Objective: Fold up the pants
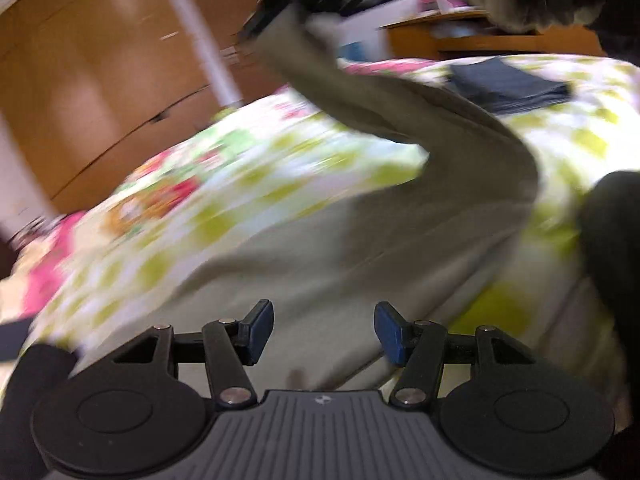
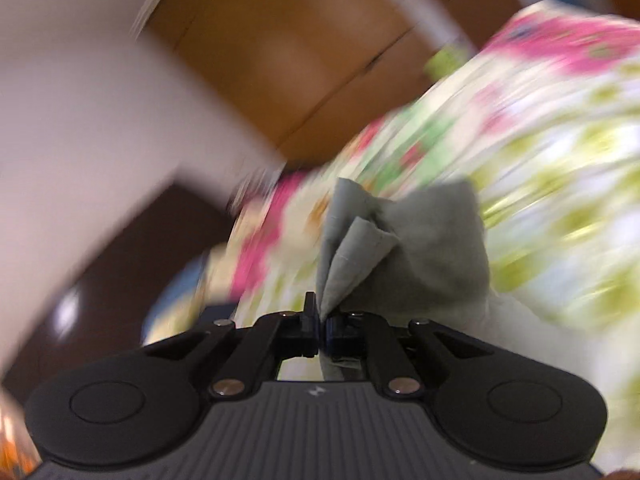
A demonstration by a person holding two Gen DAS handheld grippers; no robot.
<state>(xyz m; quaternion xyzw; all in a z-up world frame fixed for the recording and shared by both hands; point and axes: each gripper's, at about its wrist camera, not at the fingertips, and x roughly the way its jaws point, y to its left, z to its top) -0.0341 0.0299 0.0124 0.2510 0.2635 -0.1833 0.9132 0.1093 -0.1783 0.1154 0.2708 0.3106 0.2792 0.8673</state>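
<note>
The grey-beige pants (image 1: 360,240) lie across the flowered bed cover, blurred by motion. One leg rises from the bed toward the top of the left wrist view, where my right gripper (image 1: 280,12) holds its end. My left gripper (image 1: 324,330) is open and empty, with its blue pads (image 1: 262,328) apart just above the pants fabric. In the right wrist view my right gripper (image 2: 322,330) is shut on a bunched end of the pants (image 2: 400,248), held above the bed.
The flowered bed cover (image 1: 240,184) fills the area under both grippers. A folded dark blue garment (image 1: 508,84) lies at the far right of the bed. Wooden wardrobe doors (image 1: 100,80) stand behind the bed. A wooden desk (image 1: 480,36) is at the back.
</note>
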